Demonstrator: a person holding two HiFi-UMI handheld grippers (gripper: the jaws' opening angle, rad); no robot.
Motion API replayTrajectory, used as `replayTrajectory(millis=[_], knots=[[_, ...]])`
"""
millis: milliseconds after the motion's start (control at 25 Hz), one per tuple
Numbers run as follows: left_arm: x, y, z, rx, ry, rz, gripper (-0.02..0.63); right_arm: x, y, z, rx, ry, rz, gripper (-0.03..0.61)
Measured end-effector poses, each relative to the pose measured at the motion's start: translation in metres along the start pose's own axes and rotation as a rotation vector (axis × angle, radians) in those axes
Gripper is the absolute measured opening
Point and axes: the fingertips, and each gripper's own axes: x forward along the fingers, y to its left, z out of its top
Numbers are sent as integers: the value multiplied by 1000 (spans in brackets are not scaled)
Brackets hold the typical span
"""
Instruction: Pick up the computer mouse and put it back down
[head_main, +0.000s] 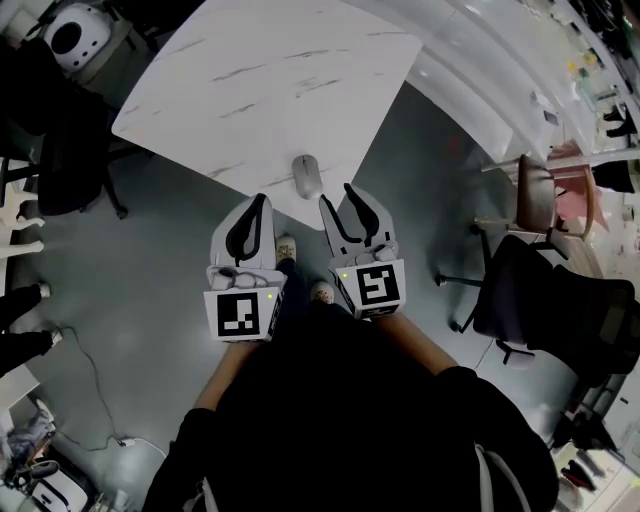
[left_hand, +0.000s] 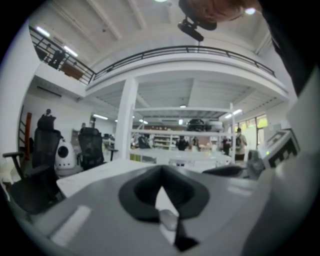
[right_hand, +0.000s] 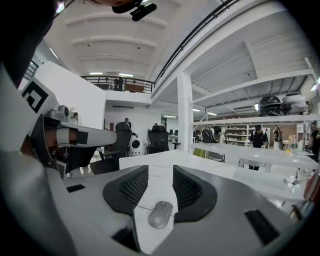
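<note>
A grey computer mouse (head_main: 307, 176) lies on the near corner of the white marble table (head_main: 270, 70). No gripper touches it. My right gripper (head_main: 336, 196) hovers just short of it and slightly right, jaws open with nothing between the pads. In the right gripper view the mouse (right_hand: 160, 214) shows through the gap of the right gripper (right_hand: 161, 167), lower than the jaws. My left gripper (head_main: 262, 199) sits to the mouse's near left, fingertips meeting. In the left gripper view the mouse (left_hand: 169, 220) is a blur behind the left gripper (left_hand: 161, 170).
A black office chair (head_main: 70, 160) stands left of the table, and more chairs (head_main: 540, 290) on the right. A long white counter (head_main: 480, 90) runs along the far right. A white round robot (head_main: 75, 35) sits at top left. My shoes (head_main: 300, 270) are below the grippers.
</note>
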Motion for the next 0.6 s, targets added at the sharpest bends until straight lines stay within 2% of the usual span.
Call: replayTrajectory(millis=[320, 600], knots=[[53, 24, -12, -59, 20, -104, 8, 45, 0, -29, 26, 108, -62, 133], [65, 32, -45, -79, 105, -157, 8, 63, 5, -52, 51, 165, -76, 138]])
